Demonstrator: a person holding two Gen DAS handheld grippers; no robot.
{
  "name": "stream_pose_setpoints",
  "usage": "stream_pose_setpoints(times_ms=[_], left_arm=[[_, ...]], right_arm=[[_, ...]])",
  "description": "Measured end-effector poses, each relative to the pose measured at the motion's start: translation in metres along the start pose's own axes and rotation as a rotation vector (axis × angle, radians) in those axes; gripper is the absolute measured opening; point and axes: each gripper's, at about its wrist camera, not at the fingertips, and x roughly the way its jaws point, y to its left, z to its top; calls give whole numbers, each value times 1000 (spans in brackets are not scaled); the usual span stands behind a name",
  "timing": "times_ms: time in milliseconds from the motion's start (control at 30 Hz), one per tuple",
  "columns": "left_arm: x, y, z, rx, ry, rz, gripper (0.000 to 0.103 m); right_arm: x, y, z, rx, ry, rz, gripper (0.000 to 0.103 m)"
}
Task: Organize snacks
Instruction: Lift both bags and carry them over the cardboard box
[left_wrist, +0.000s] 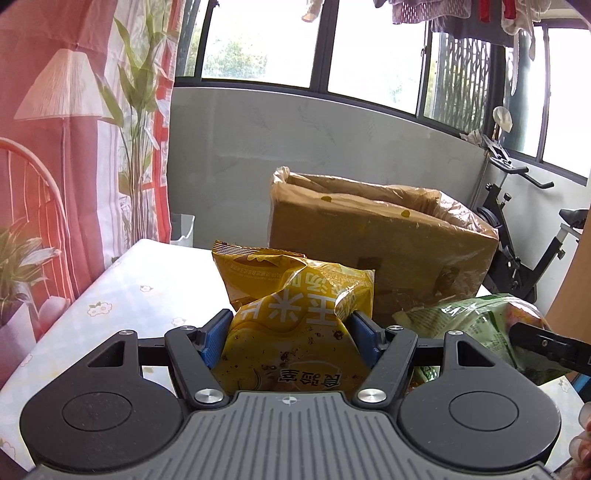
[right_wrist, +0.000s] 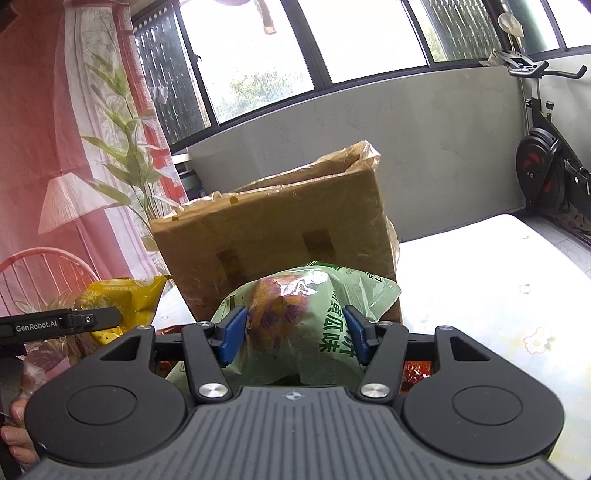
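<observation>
Presently catalogued, near to far:

Left tool (left_wrist: 288, 332): blue pads (left_wrist: 214, 338) pressed into both flanks of a yellow snack bag (left_wrist: 295, 306); bag clenched, rising crumpled out of the jaws, printing upside down.

Right tool (right_wrist: 295, 338): blue pads (right_wrist: 232, 338) on either side of a green snack bag (right_wrist: 306, 314), pressing its sides; bag gripped, bulging up between the fingers.

Left view only: the right tool's black finger lies across the green bag at the right edge; a white bin (left_wrist: 183, 229) stands beyond the far corner of the tabletop (left_wrist: 122, 295).

Right view only: the left tool's black arm, lettered, crosses in front of the yellow bag at the left edge; a person's fingers (right_wrist: 14, 439) show at the lower left; red wrappers (right_wrist: 417, 371) lie under the tool.

Tabletop: white cloth with small flowers, open to either side.

Cardboard box (right_wrist: 280, 240): plastic-wrapped, top open, directly beyond both bags, blocking the view behind.

Behind: printed red curtain (left_wrist: 55, 166) left, grey wall, windows, exercise bike (right_wrist: 546, 166) right.
</observation>
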Motion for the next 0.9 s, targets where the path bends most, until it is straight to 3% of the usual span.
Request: stream_pose_setpoints(times_ms=[467, 667, 900], left_arm=[[-21, 1, 44, 40, -141, 16, 71], [-15, -2, 59, 46, -156, 14, 71], [5, -5, 82, 56, -156, 13, 71]], right_arm=[[-25, 2, 58, -33, -214, 3, 58], [-16, 1, 82, -63, -273, 6, 58], [16, -3, 104, -94, -280, -5, 58]])
